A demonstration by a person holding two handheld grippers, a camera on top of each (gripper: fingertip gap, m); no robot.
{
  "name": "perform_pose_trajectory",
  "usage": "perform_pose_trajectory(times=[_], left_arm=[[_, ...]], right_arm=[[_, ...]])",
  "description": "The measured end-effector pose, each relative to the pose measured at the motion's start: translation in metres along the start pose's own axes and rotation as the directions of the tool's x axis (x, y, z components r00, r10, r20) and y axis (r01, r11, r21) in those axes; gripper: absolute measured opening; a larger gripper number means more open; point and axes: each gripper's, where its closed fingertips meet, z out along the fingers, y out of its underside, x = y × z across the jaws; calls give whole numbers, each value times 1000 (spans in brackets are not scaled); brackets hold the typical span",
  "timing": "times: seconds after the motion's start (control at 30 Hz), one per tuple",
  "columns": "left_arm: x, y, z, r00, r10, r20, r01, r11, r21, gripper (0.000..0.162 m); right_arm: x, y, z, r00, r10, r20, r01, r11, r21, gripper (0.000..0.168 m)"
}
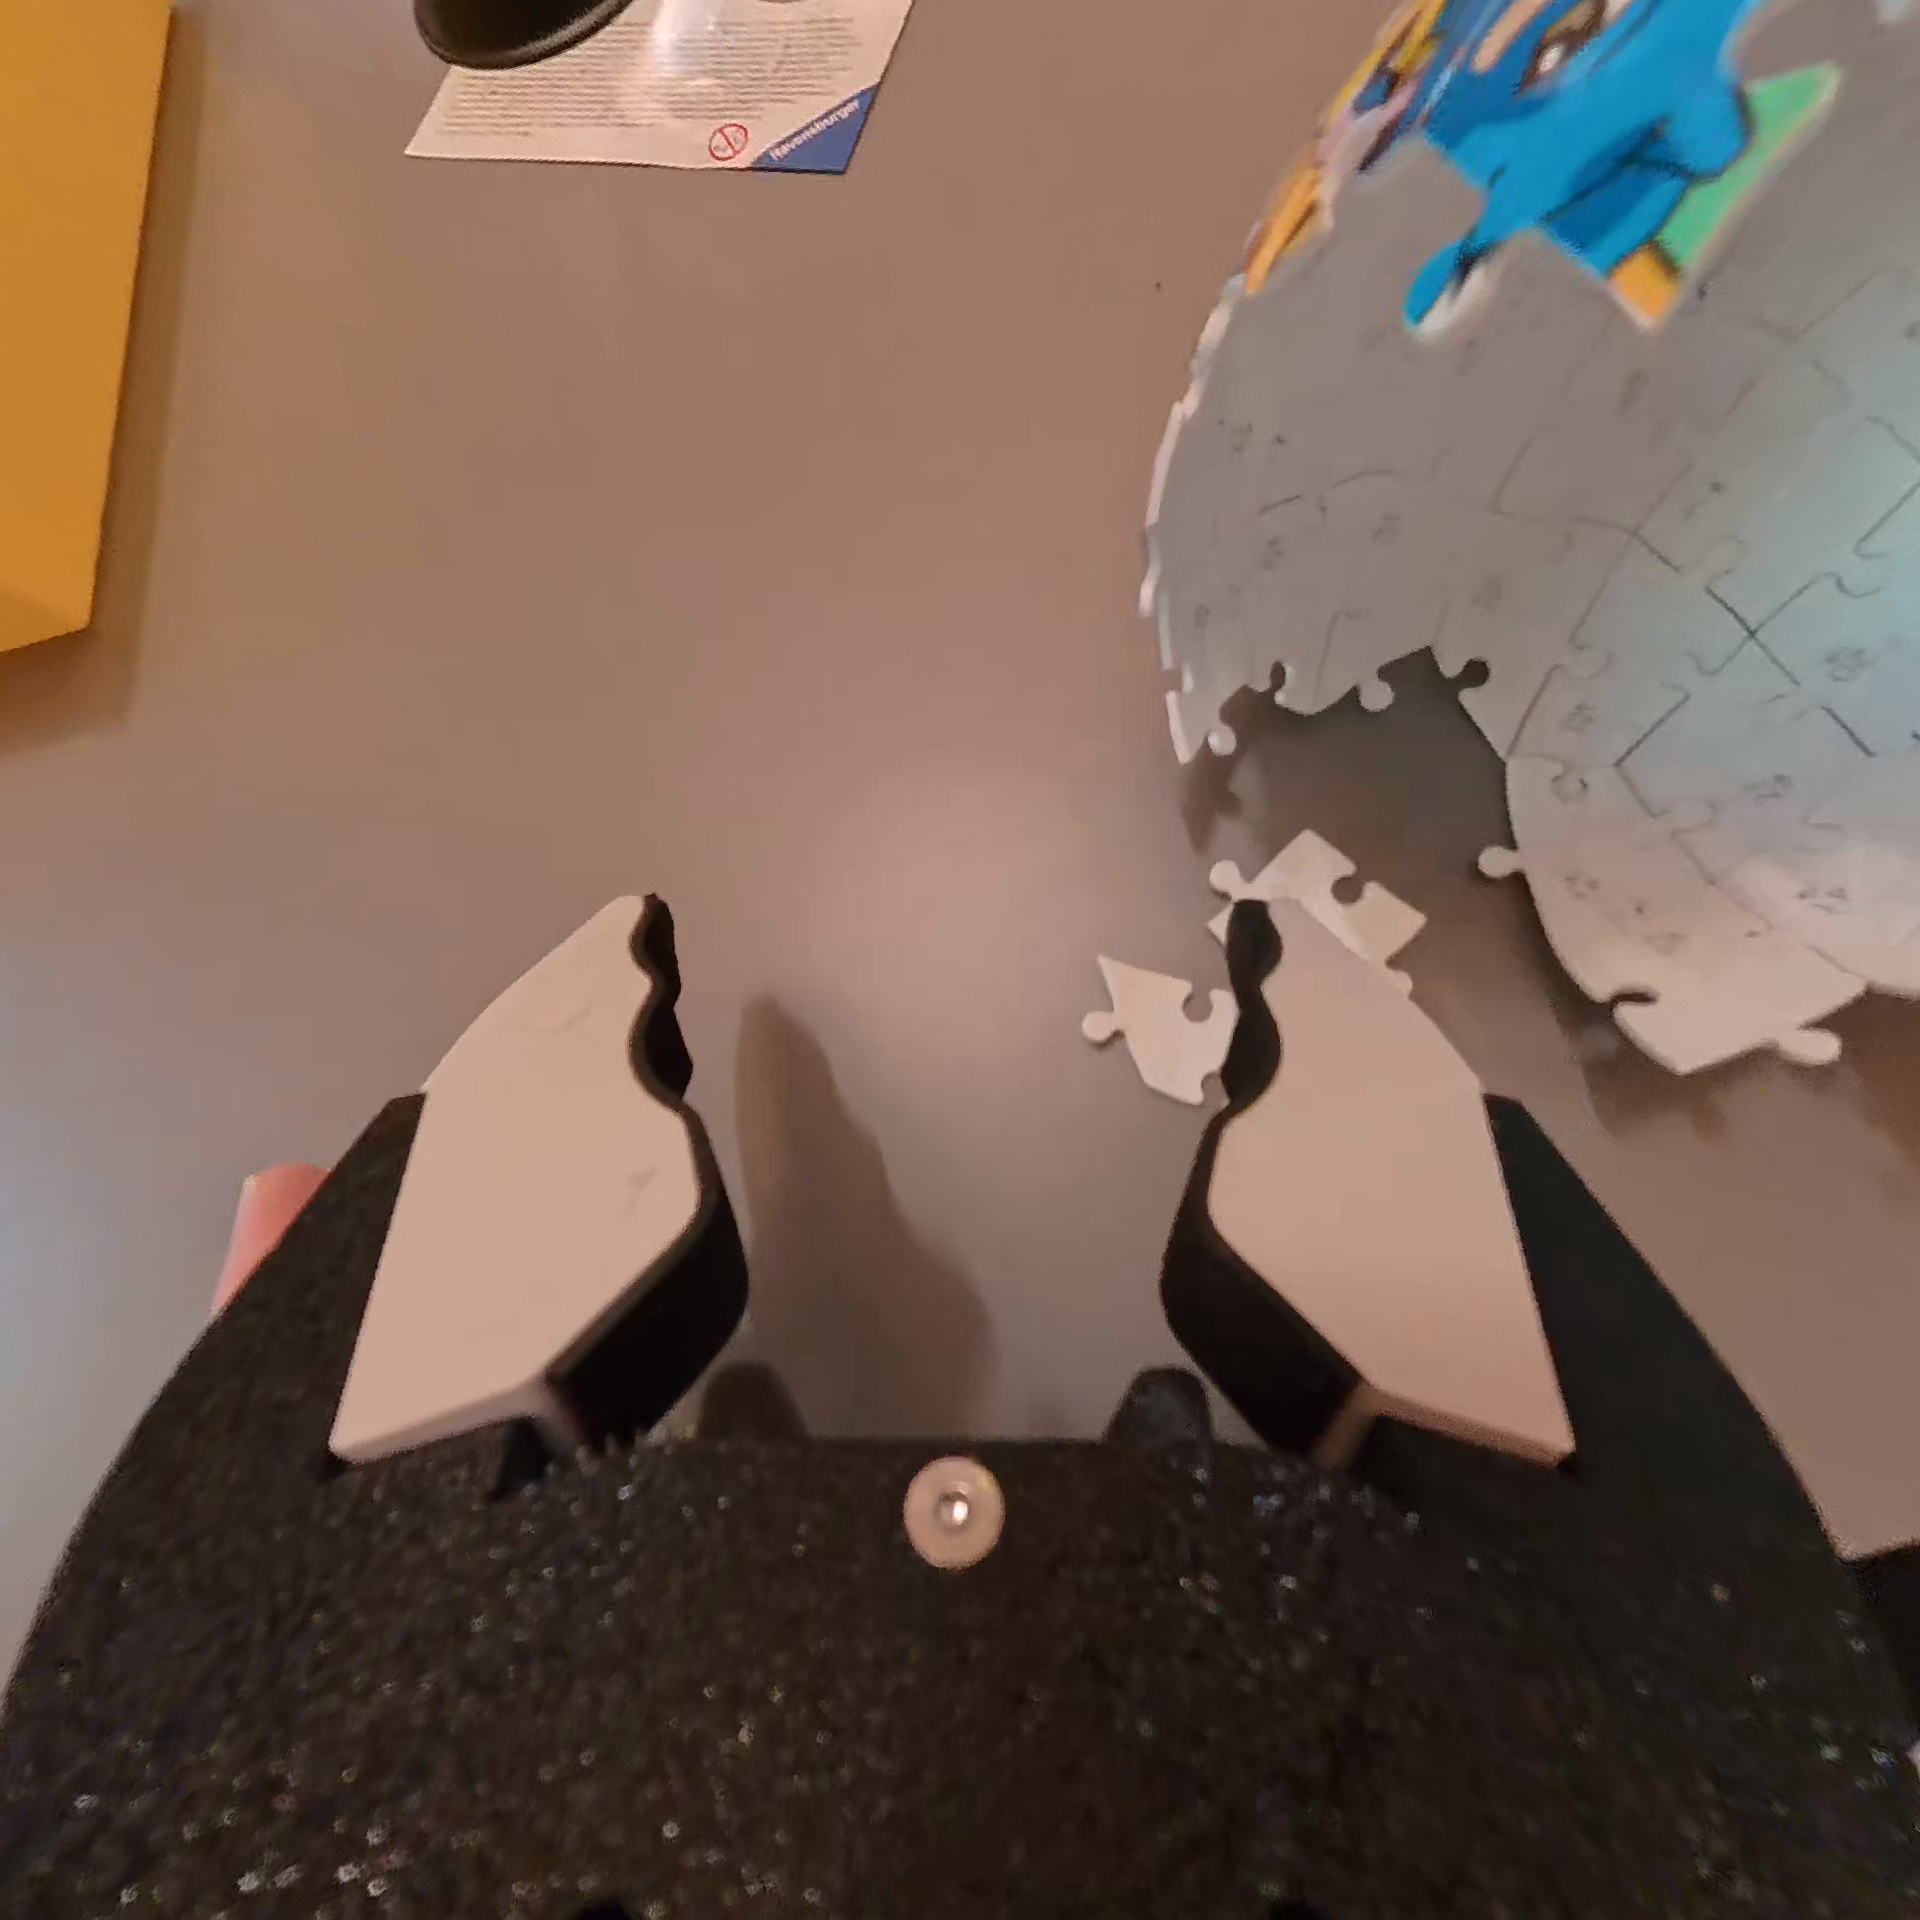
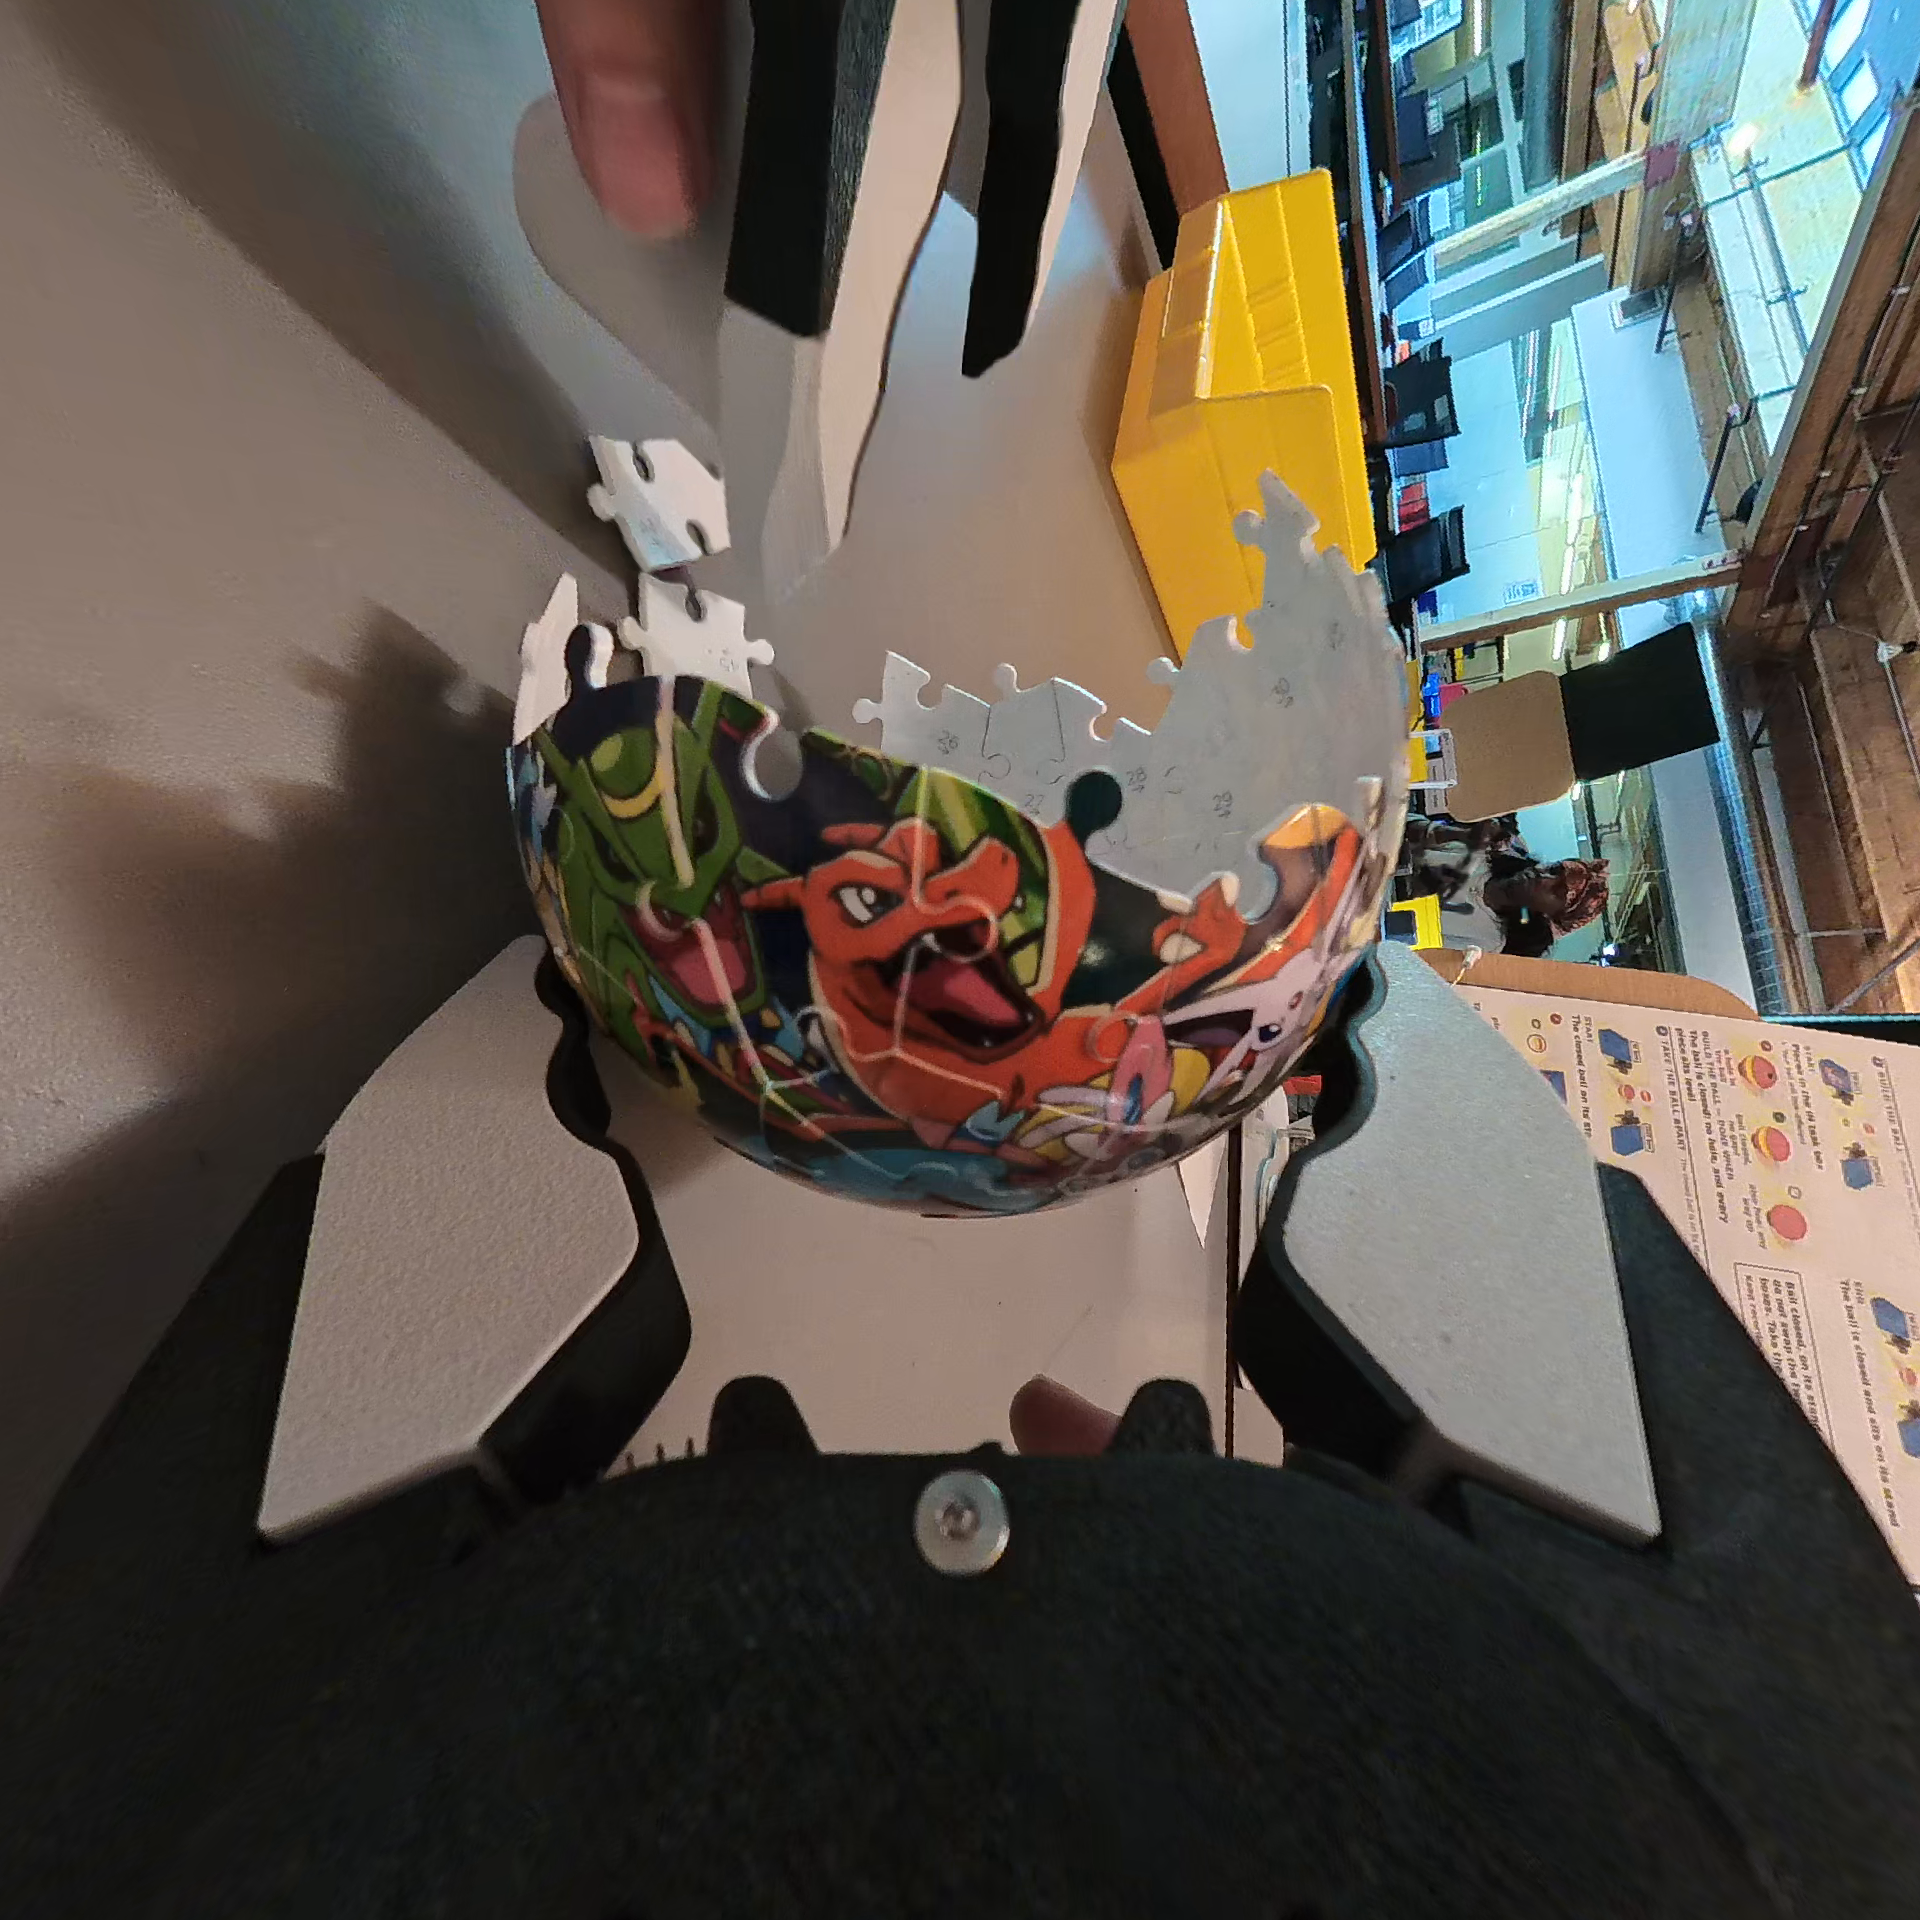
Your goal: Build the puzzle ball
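The partly built puzzle ball (image 2: 935, 935), a colourful shell open at the top with white insides, sits between the fingers of my right gripper (image 2: 961, 997), which press on both its sides. In the left wrist view the ball (image 1: 1558, 520) is at the right, held off the grey table (image 1: 727, 520). Two loose pieces (image 1: 1164, 1023) (image 1: 1320, 894) lie white side up beside my left gripper's right fingertip. My left gripper (image 1: 951, 935) is open and empty above the table. It also shows in the right wrist view (image 2: 894, 457), above the loose pieces (image 2: 660, 499).
A yellow box (image 1: 62, 312) lies at the left table edge and also shows in the right wrist view (image 2: 1247, 416). A printed leaflet (image 1: 665, 104) and a black stand base (image 1: 509, 31) lie at the far side. An instruction sheet (image 2: 1714, 1195) lies at the right. The black stand base (image 1: 509, 31) sits 30 centimetres or so from the ends of my left fingers.
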Motion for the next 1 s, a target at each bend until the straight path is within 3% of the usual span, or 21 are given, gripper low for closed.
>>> perform_pose_trajectory(times=[0.33,0.53,0.7,0.77,0.83,1.0], left_arm=[[18,3,2,978,208,-7,-208,975,-75,98],[34,-7,8,988,149,-37,-150,988,-37,98],[19,-13,-2,997,37,-63,-35,999,35,94],[22,-5,-3,992,49,-120,-48,999,8,87],[33,3,-2,981,61,-184,-65,998,-15,67],[48,0,5,978,130,-162,-128,992,22,68]], right_arm=[[0,0,0,1000,-7,0,7,1000,-4,134],[0,0,0,1000,-6,1,6,1000,-2,134],[1,3,0,1000,-3,1,3,1000,-9,134],[1,3,0,1000,-4,1,4,1000,-9,134],[1,3,0,1000,-5,2,5,1000,-9,134],[1,3,0,1000,-5,2,5,1000,-11,134]])
